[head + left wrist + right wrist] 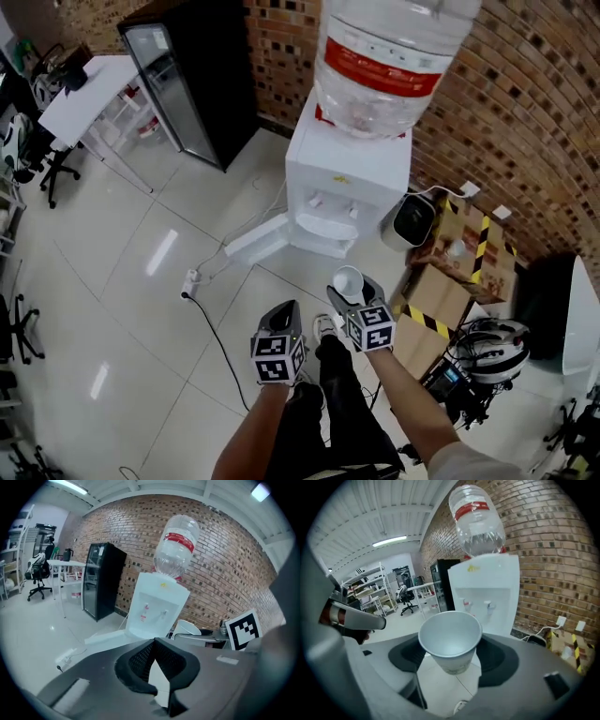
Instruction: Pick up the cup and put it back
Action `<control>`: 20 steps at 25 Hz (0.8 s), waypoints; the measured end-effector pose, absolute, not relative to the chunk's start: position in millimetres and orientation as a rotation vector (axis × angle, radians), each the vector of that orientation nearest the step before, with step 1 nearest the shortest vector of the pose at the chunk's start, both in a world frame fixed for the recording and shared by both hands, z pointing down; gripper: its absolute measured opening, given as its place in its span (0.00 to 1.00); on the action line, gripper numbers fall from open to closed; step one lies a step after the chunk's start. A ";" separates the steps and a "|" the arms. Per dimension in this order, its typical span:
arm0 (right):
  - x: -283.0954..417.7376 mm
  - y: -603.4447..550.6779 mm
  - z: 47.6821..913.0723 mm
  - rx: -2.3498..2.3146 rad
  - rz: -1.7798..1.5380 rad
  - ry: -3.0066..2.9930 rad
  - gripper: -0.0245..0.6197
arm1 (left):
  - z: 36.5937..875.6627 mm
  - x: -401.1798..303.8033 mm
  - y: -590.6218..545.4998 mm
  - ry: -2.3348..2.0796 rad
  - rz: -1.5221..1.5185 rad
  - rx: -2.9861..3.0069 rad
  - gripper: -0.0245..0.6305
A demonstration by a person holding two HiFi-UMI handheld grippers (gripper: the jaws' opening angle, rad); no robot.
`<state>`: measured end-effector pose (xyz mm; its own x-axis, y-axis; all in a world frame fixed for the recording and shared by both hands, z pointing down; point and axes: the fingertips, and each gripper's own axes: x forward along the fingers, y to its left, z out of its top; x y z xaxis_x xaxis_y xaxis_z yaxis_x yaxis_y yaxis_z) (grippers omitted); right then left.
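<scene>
A white paper cup (348, 279) is upright between the jaws of my right gripper (352, 294), which is shut on it, in the air over the floor. In the right gripper view the empty cup (451, 639) fills the middle, with the dark pads (405, 654) against its sides. A white water dispenser (342, 187) with a big bottle (394, 56) on top stands just ahead, its two taps (477, 604) facing me. My left gripper (284, 314) hangs to the left of the cup, jaws together and empty. The left gripper view also shows the cup (186, 627).
A black fridge (192, 84) and a white table (89, 94) stand at the back left by the brick wall. A power strip (190, 281) with its cable lies on the tiled floor. Cardboard boxes (459, 253), a small appliance (411, 220) and a helmet (492, 342) crowd the right.
</scene>
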<state>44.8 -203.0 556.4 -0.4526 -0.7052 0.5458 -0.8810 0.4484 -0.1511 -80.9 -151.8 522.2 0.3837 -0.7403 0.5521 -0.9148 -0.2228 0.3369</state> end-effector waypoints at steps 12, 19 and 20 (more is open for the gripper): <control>90.3 -85.1 441.4 1.336 0.538 -2.343 0.56 | 416.7 -51.1 -51.7 -1.443 0.267 2.043 0.04; 126.6 -9.8 395.1 1.235 0.460 -2.392 0.56 | 370.8 -17.5 -1.2 -1.517 0.197 2.057 0.04; 132.0 0.9 390.1 1.224 0.467 -2.399 0.56 | 365.4 -12.3 6.6 -1.529 0.195 2.060 0.04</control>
<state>132.0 0.9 390.1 -0.5337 -0.6857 0.4950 -0.8213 0.5598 -0.1100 -12.3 6.6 365.4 0.3389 -0.8359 0.4318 -0.9174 -0.1918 0.3487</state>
